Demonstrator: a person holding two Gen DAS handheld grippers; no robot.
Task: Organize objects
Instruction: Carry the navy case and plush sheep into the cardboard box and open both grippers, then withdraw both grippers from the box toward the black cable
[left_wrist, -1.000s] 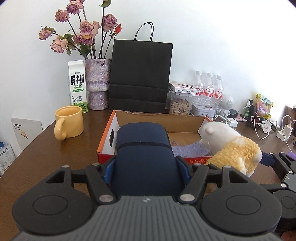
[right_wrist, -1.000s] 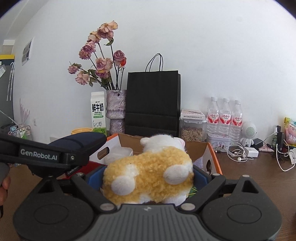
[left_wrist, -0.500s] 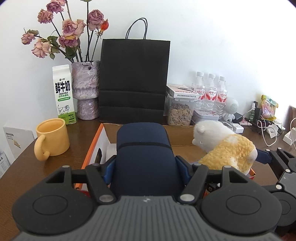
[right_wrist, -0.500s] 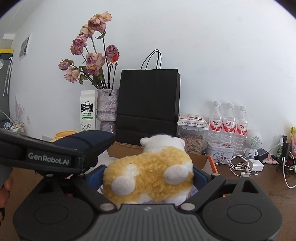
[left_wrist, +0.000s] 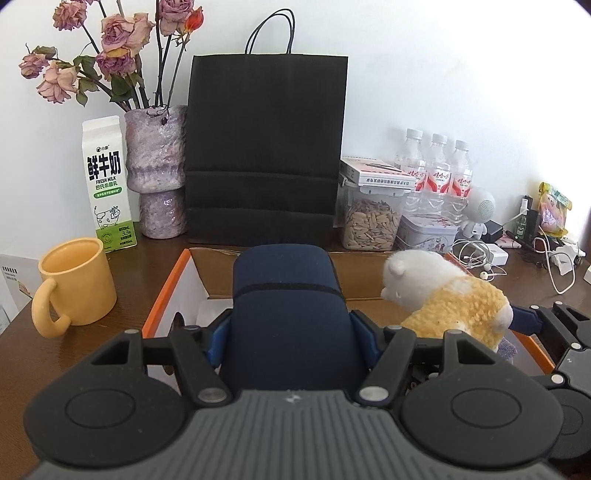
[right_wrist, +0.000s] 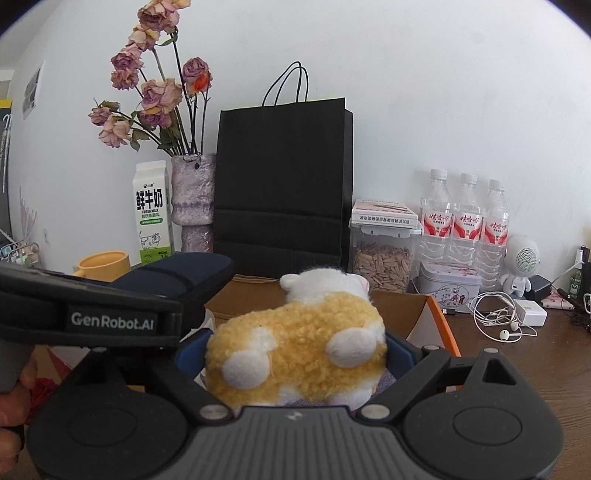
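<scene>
My left gripper (left_wrist: 288, 328) is shut on a dark navy case (left_wrist: 286, 295) and holds it above the open orange-edged cardboard box (left_wrist: 166, 295). The case also shows in the right wrist view (right_wrist: 177, 277). My right gripper (right_wrist: 295, 354) is shut on a yellow and white plush sheep (right_wrist: 295, 339), held over the right part of the box (right_wrist: 439, 325). The sheep shows in the left wrist view (left_wrist: 450, 299), to the right of the case. A purple cloth lies inside the box, mostly hidden.
On the brown table stand a yellow mug (left_wrist: 74, 284), a milk carton (left_wrist: 109, 184), a vase of dried roses (left_wrist: 157, 177), a black paper bag (left_wrist: 266, 147), a seed jar (left_wrist: 371, 218), three water bottles (left_wrist: 437, 173), a tin and tangled cables (left_wrist: 476, 254).
Both grippers have moved forward and lower over the box with their loads. The box, mug and bag look closer and larger. Both grips are unchanged.
</scene>
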